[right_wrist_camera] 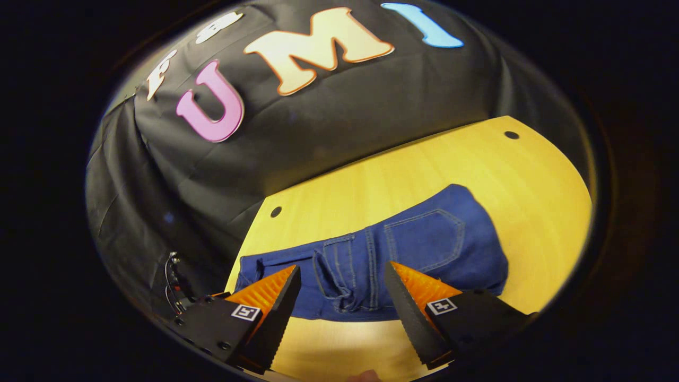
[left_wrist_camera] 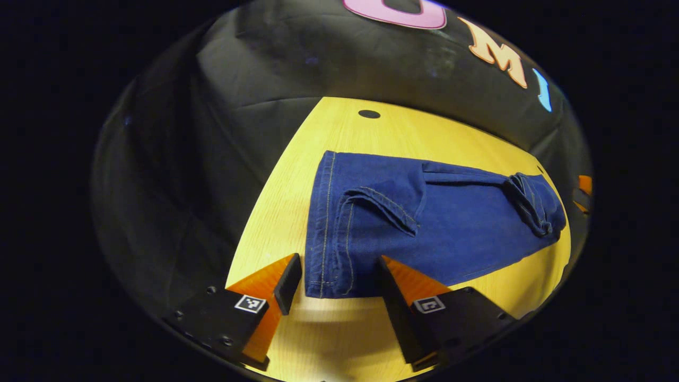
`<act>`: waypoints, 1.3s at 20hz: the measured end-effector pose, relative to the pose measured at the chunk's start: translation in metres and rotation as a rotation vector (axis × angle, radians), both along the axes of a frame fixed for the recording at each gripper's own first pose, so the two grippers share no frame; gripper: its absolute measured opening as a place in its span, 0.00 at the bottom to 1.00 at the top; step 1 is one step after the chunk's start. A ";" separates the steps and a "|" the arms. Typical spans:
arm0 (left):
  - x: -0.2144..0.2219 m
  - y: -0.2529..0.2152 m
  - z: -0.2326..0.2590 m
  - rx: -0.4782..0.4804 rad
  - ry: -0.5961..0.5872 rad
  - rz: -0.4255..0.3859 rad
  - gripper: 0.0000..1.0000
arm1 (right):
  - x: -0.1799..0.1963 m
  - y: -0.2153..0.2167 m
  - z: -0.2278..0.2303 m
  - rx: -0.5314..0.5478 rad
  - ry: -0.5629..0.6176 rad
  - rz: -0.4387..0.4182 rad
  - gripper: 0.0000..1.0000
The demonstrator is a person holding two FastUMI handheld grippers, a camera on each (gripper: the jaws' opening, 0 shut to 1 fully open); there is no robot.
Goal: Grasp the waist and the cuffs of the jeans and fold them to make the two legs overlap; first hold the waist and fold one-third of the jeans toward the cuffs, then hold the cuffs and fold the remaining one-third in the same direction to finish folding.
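Dark blue jeans [left_wrist_camera: 451,228] lie flat on the yellow wooden table [left_wrist_camera: 382,138], the legs stacked one on the other. In the left gripper view the stitched cuff end [left_wrist_camera: 326,223] is nearest, with one cuff corner turned over on top. My left gripper [left_wrist_camera: 337,270] is open, and its orange fingers straddle the near cuff corner without pressing it. In the right gripper view the waist end of the jeans [right_wrist_camera: 424,244] shows a back pocket and belt loops. My right gripper [right_wrist_camera: 342,270] is open, with the bunched waistband [right_wrist_camera: 339,286] lying between its spread fingers.
The table [right_wrist_camera: 530,180] has small dark holes [left_wrist_camera: 369,113] [right_wrist_camera: 275,211] [right_wrist_camera: 511,135] near its far edge. Black cloth hangs right behind it. An orange part [left_wrist_camera: 583,185] peeks in at the far right of the left gripper view. Thin cables [right_wrist_camera: 172,281] hang off the table's left side.
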State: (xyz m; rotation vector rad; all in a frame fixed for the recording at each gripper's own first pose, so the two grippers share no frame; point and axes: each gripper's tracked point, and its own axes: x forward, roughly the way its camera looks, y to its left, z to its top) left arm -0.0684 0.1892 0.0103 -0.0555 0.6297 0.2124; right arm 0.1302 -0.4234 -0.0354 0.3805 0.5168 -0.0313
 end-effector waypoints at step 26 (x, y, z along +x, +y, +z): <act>0.064 -0.176 0.178 -0.347 -0.307 -0.127 0.00 | -0.062 -0.173 0.055 0.050 -0.110 -0.200 0.98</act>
